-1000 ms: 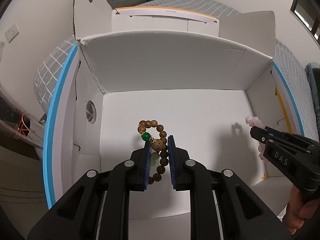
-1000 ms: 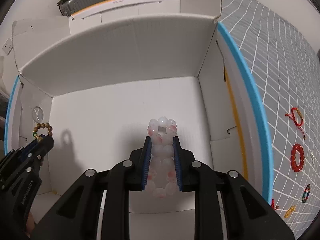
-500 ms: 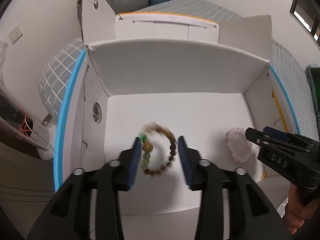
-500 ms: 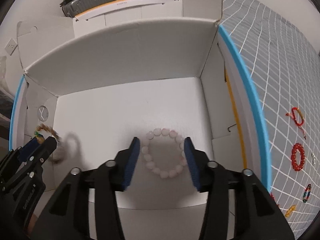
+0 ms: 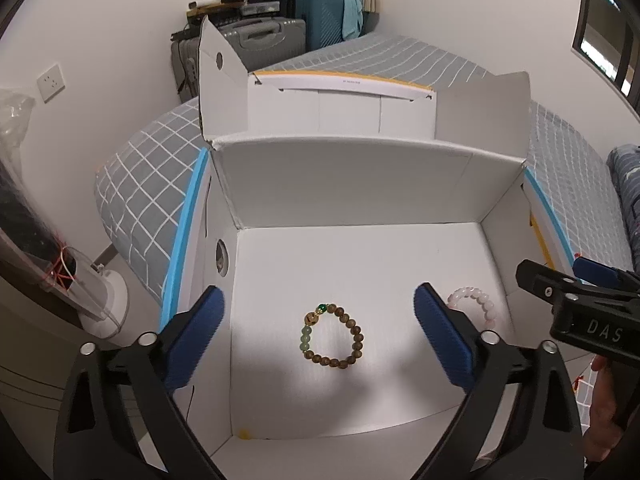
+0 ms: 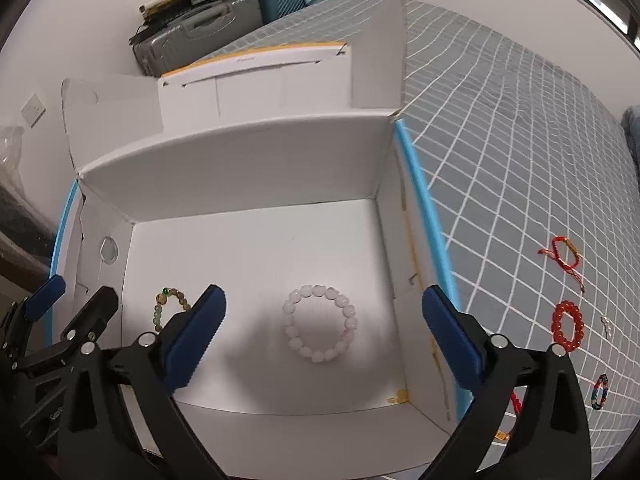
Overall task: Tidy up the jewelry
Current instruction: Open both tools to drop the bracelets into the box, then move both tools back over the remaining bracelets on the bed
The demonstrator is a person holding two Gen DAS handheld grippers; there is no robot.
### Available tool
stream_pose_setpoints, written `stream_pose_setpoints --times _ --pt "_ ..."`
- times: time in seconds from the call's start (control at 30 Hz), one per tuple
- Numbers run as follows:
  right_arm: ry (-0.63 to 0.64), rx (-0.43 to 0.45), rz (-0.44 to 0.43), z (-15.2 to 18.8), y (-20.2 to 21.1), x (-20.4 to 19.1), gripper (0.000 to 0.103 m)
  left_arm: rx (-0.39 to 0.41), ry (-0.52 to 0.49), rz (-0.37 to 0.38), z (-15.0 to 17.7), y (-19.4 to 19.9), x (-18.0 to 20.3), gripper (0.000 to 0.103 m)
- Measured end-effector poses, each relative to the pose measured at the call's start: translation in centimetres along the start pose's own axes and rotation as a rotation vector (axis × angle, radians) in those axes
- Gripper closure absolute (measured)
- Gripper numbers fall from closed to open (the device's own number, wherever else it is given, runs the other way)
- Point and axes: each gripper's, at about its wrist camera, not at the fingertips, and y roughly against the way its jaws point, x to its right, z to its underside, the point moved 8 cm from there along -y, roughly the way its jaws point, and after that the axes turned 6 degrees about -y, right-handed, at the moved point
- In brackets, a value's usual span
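A brown wooden-bead bracelet with green beads lies flat on the floor of the open white box. My left gripper hangs above it, jaws opening wide, pads touching nothing. A pale pink bead bracelet lies to its right on the same floor. My right gripper is over it, jaws also opening, nothing between the pads. The right wrist view also shows the brown bracelet and the left gripper. In the left wrist view the pink bracelet and right gripper appear at the right.
The box stands on a bed with a grey checked sheet, its flaps upright. Right of the box lie a red bead bracelet, a red cord bracelet and a multicoloured one. Suitcases are stacked behind.
Both grippers went from shut on their bracelets to wide open and rose. The brown and the pink bracelet dropped onto the box floor and lie flat.
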Motion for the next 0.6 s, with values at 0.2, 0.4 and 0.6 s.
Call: stream_pose_setpoints --times 0.2,0.4,0.6 --pt "0.003 0.058 0.024 -0.4 1.9 2.1 0.008 0.008 -0.028 0.017 -0.4 0.6 1.3 0.006" --pt "-0.026 0.112 0.054 0.1 3.9 5.6 0.008 0.057 -0.068 0.081 -0.9 2.4 4.6 0.006" --pt "-0.099 0.118 0.104 1.8 5.6 11.5 0.008 0.082 -0.108 0.149 -1.0 4.0 9.3 0.006"
